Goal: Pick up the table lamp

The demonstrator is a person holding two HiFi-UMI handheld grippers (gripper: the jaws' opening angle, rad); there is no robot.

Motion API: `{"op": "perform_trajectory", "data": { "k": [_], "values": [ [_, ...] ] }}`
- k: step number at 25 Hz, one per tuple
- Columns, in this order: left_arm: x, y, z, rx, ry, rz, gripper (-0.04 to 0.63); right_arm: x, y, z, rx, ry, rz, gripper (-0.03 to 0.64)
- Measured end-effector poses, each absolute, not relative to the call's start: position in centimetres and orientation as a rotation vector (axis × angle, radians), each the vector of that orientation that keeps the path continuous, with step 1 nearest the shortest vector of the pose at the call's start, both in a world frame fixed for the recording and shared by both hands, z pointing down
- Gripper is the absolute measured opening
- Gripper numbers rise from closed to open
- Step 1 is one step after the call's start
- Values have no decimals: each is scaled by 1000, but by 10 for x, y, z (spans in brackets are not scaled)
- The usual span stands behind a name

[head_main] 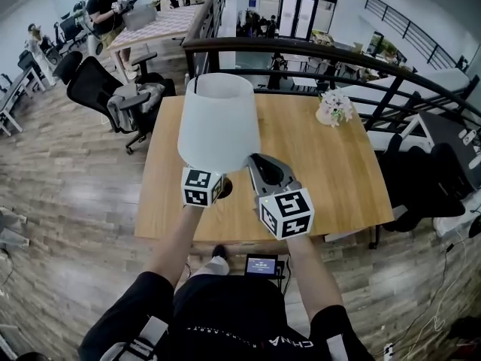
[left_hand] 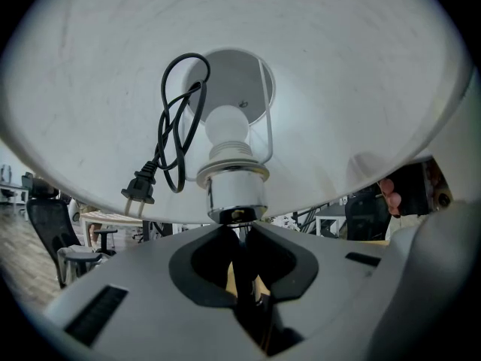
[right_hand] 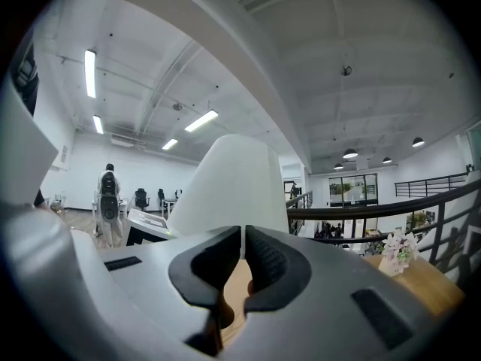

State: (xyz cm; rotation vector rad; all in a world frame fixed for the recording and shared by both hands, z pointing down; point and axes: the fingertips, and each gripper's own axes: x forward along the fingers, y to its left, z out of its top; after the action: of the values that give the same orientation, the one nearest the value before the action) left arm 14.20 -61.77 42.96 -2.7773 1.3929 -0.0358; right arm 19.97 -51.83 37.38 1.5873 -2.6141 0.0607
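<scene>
left gripper [left_hand: 240, 239] with jaws pinching the thin dark stem of the table lamp [head_main: 219, 119], white shade [left_hand: 338, 89] spreading directly above the jaws, cord and plug [left_hand: 140, 190] tucked inside it, right gripper [right_hand: 242, 250] just beside, jaws pressed together on nothing, wooden table [head_main: 331, 179] beneath both

I am looking up into the table lamp's white shade [left_hand: 338, 89], where its bulb [left_hand: 228, 126] is sitting above a chrome socket [left_hand: 236, 194]. A black cord [left_hand: 174, 119] is hanging looped inside, its plug [left_hand: 138, 190] dangling at left. My left gripper [left_hand: 240, 235] is clamping the lamp's thin stem [left_hand: 245, 270].
</scene>
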Motion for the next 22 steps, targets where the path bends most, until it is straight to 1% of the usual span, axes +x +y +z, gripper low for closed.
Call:
{"op": "perform_trajectory", "data": {
  "k": [8, 15, 22],
  "values": [
    [131, -547, 429, -2751, 1473, -61, 60, 196, -453, 373, 1497, -2705, 92, 41],
    [109, -498, 437, -2753, 1488, -93, 60, 176, -405, 379, 1494, -2735, 124, 41],
    [79, -447, 438, -2805, 1455, -33, 60, 140, -352, 376, 1574, -2703, 122, 41]
  ]
}}
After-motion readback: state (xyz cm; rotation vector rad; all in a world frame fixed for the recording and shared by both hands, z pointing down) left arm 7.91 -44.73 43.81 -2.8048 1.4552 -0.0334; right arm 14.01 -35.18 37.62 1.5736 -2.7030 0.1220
